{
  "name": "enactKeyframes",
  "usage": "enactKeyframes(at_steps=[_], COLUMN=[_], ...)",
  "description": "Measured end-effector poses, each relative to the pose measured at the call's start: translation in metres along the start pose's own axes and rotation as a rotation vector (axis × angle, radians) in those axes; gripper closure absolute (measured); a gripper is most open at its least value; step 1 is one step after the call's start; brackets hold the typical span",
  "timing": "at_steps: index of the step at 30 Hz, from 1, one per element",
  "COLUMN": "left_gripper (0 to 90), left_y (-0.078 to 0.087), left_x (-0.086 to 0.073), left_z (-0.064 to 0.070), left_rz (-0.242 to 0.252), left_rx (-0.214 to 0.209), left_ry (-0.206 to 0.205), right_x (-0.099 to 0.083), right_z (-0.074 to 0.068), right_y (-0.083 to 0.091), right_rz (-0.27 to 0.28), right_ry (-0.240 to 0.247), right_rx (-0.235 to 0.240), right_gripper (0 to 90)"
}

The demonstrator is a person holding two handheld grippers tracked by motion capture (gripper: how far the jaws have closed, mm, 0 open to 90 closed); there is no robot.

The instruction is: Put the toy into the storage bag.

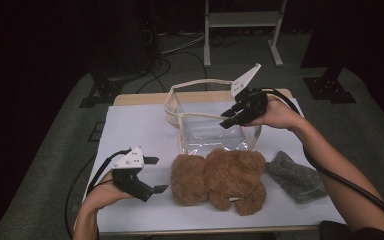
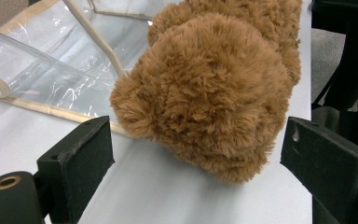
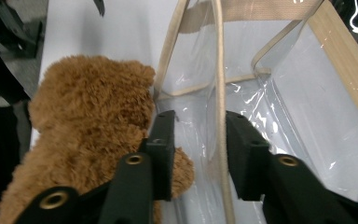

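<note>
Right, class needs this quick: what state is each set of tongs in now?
Left tongs: open, holding nothing, facing the teddy bear.
Right tongs: partly closed around the clear bag's strap; a firm grip cannot be told.

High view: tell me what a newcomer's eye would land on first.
The fluffy brown teddy bear lying at the table's near middle draws the eye first. Just behind it stands a clear plastic bag with beige trim, whose strap runs between the jaws of the right gripper. The left gripper waits open beside the bear, and a grey sock lies at its other side.
</note>
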State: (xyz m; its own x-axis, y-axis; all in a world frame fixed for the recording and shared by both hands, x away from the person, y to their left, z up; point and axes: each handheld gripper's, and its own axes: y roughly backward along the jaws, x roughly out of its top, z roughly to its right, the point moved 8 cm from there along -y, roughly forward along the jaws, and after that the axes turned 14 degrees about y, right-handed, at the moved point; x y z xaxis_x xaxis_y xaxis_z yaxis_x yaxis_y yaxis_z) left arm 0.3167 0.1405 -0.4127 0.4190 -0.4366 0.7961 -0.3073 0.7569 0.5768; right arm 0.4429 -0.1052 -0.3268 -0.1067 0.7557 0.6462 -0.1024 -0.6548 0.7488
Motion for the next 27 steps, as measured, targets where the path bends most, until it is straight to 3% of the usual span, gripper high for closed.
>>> enactKeyframes(at_steps=[6,11,19,27], left_gripper=[8.2,8.2,8.2,7.6], left_y=[0.002,0.001,0.0,-0.002], left_x=[0.0,-0.001,-0.002,-0.003], left_z=[0.002,0.002,0.003,0.002], left_rz=[0.001,-0.001,-0.004,-0.011], left_rx=[0.005,0.008,0.01,0.005], left_ry=[-0.002,-0.006,0.003,0.009], right_x=[0.011,0.017,0.025,0.028], right_z=[-0.001,-0.01,-0.042,-0.074], right_y=[0.015,0.028,0.04,0.028], right_rz=[0.051,0.076,0.113,0.119], right_ry=[-0.011,0.0,0.058,0.11], right_rx=[-0.029,-0.054,-0.052,0.002], right_gripper=[49.9,41.8,36.3,34.6])
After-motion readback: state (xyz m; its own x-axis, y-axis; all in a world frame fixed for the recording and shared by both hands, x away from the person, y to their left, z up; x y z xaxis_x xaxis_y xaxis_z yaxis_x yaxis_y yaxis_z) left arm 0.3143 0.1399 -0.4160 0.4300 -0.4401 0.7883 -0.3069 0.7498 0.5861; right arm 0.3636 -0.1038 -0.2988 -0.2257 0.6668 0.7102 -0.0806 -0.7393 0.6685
